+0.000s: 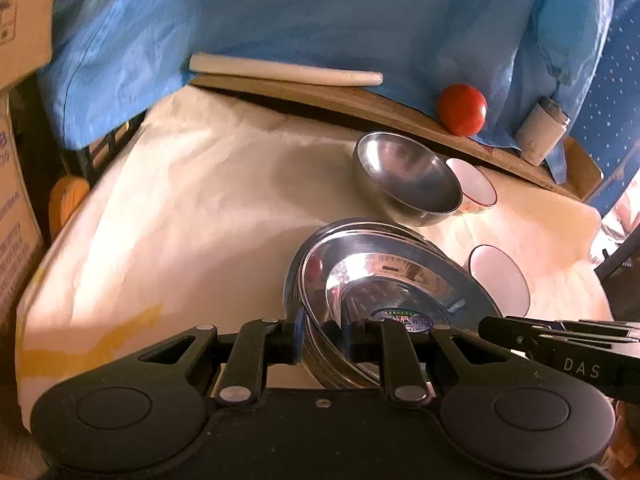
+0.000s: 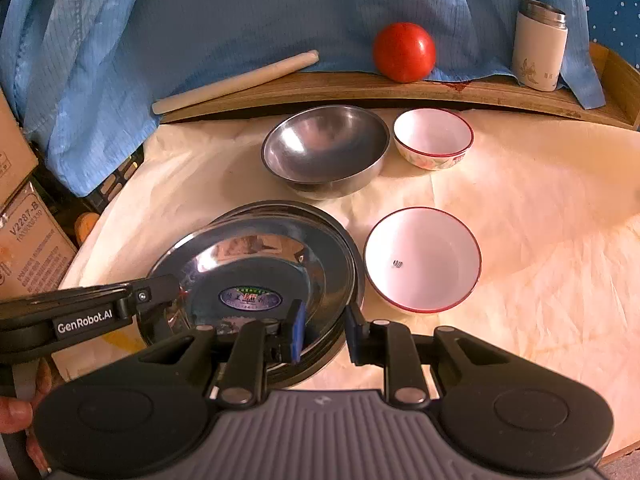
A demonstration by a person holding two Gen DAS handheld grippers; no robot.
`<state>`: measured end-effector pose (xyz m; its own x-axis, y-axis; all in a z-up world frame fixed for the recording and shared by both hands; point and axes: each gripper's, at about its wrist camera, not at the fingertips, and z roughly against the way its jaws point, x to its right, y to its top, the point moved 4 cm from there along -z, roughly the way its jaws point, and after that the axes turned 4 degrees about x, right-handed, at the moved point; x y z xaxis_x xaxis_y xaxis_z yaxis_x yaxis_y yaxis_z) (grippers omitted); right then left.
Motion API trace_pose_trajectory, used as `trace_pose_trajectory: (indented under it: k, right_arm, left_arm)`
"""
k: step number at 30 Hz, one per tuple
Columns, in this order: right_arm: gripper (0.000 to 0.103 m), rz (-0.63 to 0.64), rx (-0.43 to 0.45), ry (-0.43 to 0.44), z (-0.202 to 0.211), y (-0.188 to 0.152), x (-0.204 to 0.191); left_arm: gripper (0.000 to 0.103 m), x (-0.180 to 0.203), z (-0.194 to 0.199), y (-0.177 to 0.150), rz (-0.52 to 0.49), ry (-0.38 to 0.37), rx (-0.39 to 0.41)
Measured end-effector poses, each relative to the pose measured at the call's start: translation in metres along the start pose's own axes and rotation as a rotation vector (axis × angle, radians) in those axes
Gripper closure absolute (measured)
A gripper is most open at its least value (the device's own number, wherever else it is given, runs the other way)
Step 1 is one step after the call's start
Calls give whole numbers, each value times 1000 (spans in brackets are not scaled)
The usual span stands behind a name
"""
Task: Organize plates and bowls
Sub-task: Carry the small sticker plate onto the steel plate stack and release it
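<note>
A stack of shiny steel plates (image 1: 400,272) (image 2: 260,248) lies on the pale cloth, and its top plate carries a round sticker. My left gripper (image 1: 323,332) is shut on the stack's near rim, one pad inside and one outside. My right gripper (image 2: 325,330) is shut on the rim at the stack's right side. Behind the stack stands a steel bowl (image 1: 408,176) (image 2: 324,148). Two white bowls with red rims stand to the right, one beside the steel bowl (image 1: 476,188) (image 2: 432,136) and one beside the plates (image 1: 500,276) (image 2: 422,260).
A wooden board (image 2: 400,86) at the back carries a rolling pin (image 2: 236,80), a tomato (image 2: 404,52) and a white flask (image 2: 540,48), with blue cloth behind. Cardboard boxes (image 2: 28,248) stand off the table's left edge. A hand (image 2: 16,412) holds the left tool.
</note>
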<state>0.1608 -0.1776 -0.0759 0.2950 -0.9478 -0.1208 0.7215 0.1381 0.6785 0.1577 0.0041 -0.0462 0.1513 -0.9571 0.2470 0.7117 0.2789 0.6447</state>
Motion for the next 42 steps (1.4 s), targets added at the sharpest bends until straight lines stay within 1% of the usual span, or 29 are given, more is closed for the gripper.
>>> trace_pose_trajectory:
  k: [5, 13, 22, 25, 26, 28, 32, 33, 34, 35, 37, 38, 39, 40, 41, 42]
  right_arm:
    - [79, 14, -8, -10, -6, 0, -2]
    - [79, 24, -38, -22, -15, -3, -3]
    - [79, 28, -60, -20, -23, -4, -3]
    - [79, 35, -54, -1, -23, -2, -5]
    - [79, 47, -50, 0, -22, -1, -7]
    - [79, 63, -51, 4, -23, -1, -10]
    - [79, 61, -56, 2, -24, 0, -10]
    - [79, 61, -55, 1, -24, 1, -10]
    - [79, 62, -54, 1, -24, 1, -9]
    - [77, 63, -53, 1, -24, 1, -10]
    - [74, 62, -50, 0, -23, 2, -9]
    - [72, 60, -49, -2, -23, 2, -8]
    - [71, 57, -47, -4, -23, 2, -8]
    - [71, 54, -44, -6, -22, 2, -7]
    - [69, 51, -40, -7, -21, 2, -6]
    - [67, 47, -37, -8, -20, 3, -5]
  left_arm:
    - [82, 1, -5, 0, -47, 21, 1]
    - [82, 2, -14, -1, -81, 28, -22]
    - [81, 6, -19, 0, -158, 42, -10]
    - [80, 7, -21, -1, -194, 69, -18]
    - [80, 6, -24, -2, -195, 75, -36]
    - [80, 0, -28, -4, -163, 62, -64]
    - [79, -2, -30, -4, -154, 51, -70]
    - [77, -3, -30, -4, -151, 46, -71]
    - [74, -3, -31, -4, -145, 40, -74]
    - [73, -4, -32, -4, -137, 37, -78]
    - [65, -5, -33, -4, -120, 38, -81]
    - [63, -6, -33, -3, -111, 41, -81]
    - [58, -8, -32, -3, -101, 42, -77]
    - [50, -9, -32, -1, -93, 43, -73]
    - [46, -10, -31, 0, -85, 45, -68]
    - [40, -11, -30, 2, -79, 47, -60]
